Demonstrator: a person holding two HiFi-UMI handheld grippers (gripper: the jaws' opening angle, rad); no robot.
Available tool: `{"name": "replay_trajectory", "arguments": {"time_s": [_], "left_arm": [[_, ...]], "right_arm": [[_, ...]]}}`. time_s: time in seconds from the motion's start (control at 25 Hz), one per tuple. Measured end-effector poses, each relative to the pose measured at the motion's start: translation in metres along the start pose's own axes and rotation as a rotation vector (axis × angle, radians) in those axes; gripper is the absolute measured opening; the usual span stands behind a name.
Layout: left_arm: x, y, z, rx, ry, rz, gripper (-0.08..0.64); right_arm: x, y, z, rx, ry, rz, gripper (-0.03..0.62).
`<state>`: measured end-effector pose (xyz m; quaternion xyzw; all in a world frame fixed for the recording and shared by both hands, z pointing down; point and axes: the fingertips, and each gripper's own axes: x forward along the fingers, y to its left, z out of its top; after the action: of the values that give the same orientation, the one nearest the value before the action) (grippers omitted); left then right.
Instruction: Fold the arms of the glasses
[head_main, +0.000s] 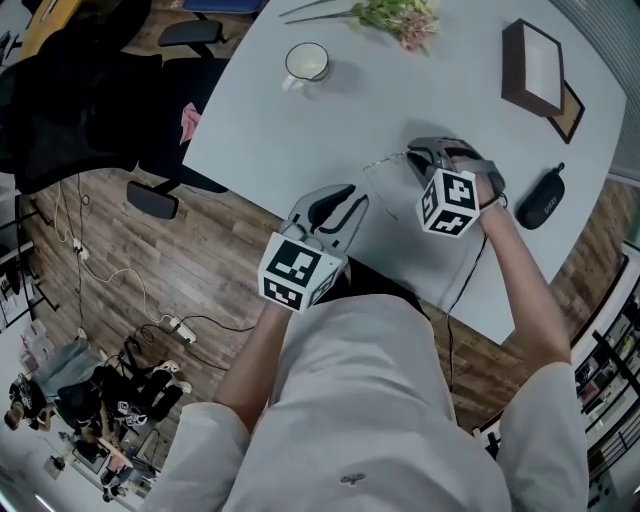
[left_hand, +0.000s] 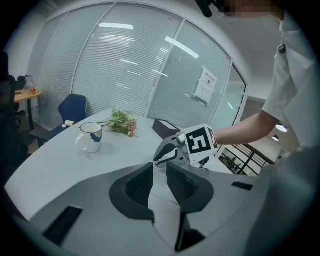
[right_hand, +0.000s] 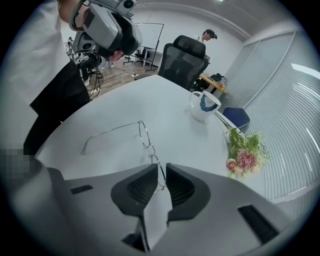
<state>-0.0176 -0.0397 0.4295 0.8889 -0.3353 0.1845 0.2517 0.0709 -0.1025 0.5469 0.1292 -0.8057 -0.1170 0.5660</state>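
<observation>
- The right claw was pinched shut on the near lens rim of the thin, silver, wire-framed round glasses. The specs stuck straight out ahead of its jaws, over the white table. Couldn't tell if they touched it.
- One skinny arm splayed out to that claw's left, not folded yet. I couldn't spot the other arm at all.
- Biggest worry imo: the grip was on bare wire around a lens. Squeeze harder or twist, and the rim bends or the lens pops out.
- The left claw hung off to the right claw's left, nearer the person. Its jaws had only a slim gap and nothing in them that I could see.
- My guess is the left claw would have to do the folding. Push at the wrong spot or against the hinge, and that wire arm bows instead of swinging in.
- With a hold on one lens only, any shove on the arm could pivot the whole frame in the jaws. It could also slip free and drop onto the table.
- The white mug and the bunch of pink flowers sat well ahead of the right claw. Far enough off that I wouldn't fret about those.
</observation>
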Motion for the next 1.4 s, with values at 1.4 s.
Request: {"name": "replay_trajectory", "arguments": {"time_s": [1.4], "left_arm": [[0.008, 0.017, -0.024, 0.03, 0.081, -0.026, 0.077]], "right_arm": [[-0.011, 0.029, 0.001, 0.372, 0.004, 0.057, 0.011]]}}
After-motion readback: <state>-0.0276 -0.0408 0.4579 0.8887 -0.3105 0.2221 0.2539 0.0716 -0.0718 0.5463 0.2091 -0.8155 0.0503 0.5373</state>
